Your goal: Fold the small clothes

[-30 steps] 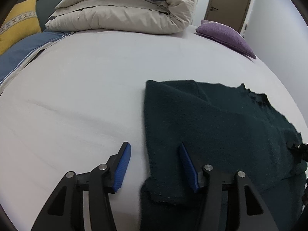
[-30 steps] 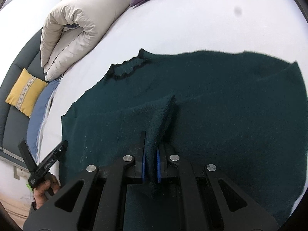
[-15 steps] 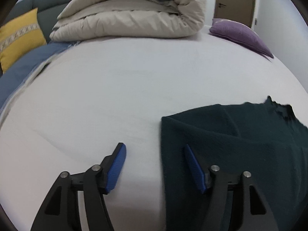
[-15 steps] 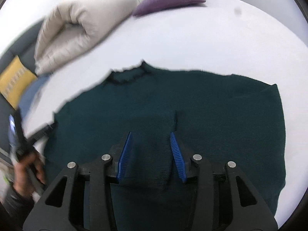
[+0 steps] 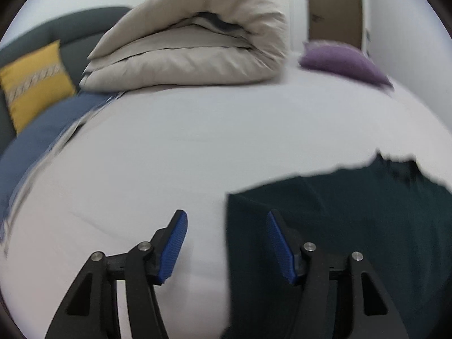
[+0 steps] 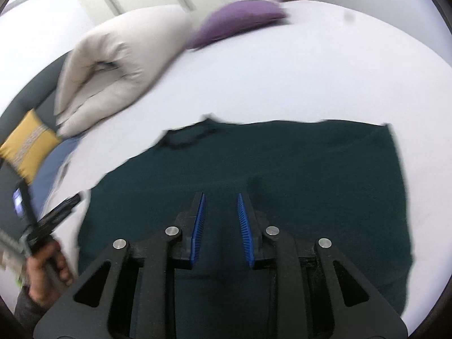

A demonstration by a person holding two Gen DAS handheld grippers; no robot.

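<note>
A dark green knitted sweater [image 6: 296,175] lies flat on the white bed [image 6: 325,65], its neckline [image 6: 186,138] toward the far left. My right gripper [image 6: 220,197] is open and empty above the sweater's near middle. My left gripper [image 5: 226,217] is open and empty, straddling the sweater's left edge [image 5: 234,226]; it also shows at the left of the right wrist view [image 6: 56,212], held in a hand. The sweater fills the lower right of the left wrist view [image 5: 353,240].
A rolled beige duvet [image 5: 192,48] and a purple cushion [image 5: 341,62] lie at the far end of the bed. A yellow cushion [image 5: 34,79] rests on a dark sofa [image 5: 70,28] to the left, with blue bedding [image 5: 36,138] below it.
My right gripper let go of the pinched sweater fold and opened; the fold now lies flat. Both grippers have pulled back and tilted up, so more of the bed shows.
</note>
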